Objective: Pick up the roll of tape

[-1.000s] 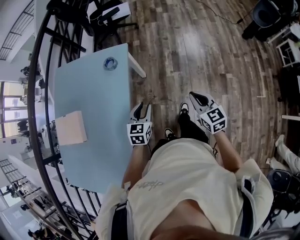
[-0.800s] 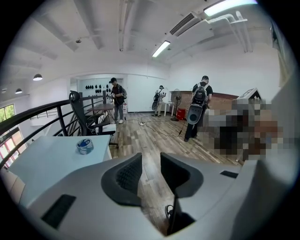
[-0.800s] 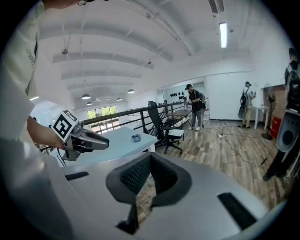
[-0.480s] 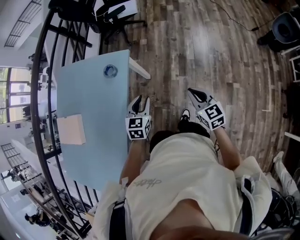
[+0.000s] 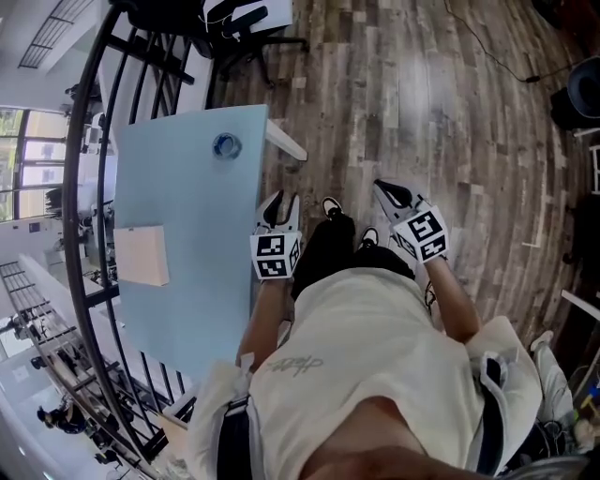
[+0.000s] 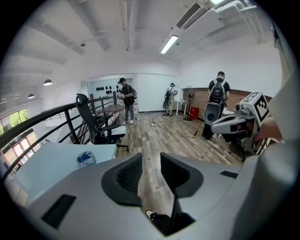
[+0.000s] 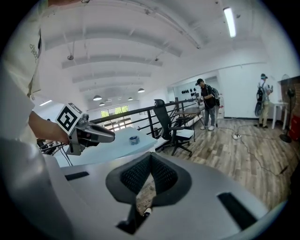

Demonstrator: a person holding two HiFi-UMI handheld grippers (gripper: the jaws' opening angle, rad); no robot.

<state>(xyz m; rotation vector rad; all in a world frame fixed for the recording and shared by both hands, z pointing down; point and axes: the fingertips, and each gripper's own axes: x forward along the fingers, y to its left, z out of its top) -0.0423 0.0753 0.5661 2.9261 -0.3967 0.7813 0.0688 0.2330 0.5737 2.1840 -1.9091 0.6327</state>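
The roll of tape [image 5: 225,145], blue and white, lies flat near the far end of the light blue table [image 5: 187,281]. It also shows small in the left gripper view as the tape [image 6: 85,159] and in the right gripper view as the tape [image 7: 134,139]. My left gripper [image 5: 280,208] hangs over the table's right edge, well short of the tape, its jaws a narrow gap apart and empty. My right gripper [image 5: 394,195] is over the wooden floor, farther right, jaws closed on nothing. The person's legs show between the two grippers.
A cardboard box [image 5: 142,255] sits on the table's left side. A black railing [image 5: 84,187] curves along the table's left. A black office chair [image 5: 234,28] stands beyond the table's far end. Several people [image 6: 125,98] stand far off across the wooden floor [image 5: 450,122].
The person has stepped forward, one leg now out between the grippers. The table and tape have slid slightly nearer in the head view. Both grippers keep their pose.
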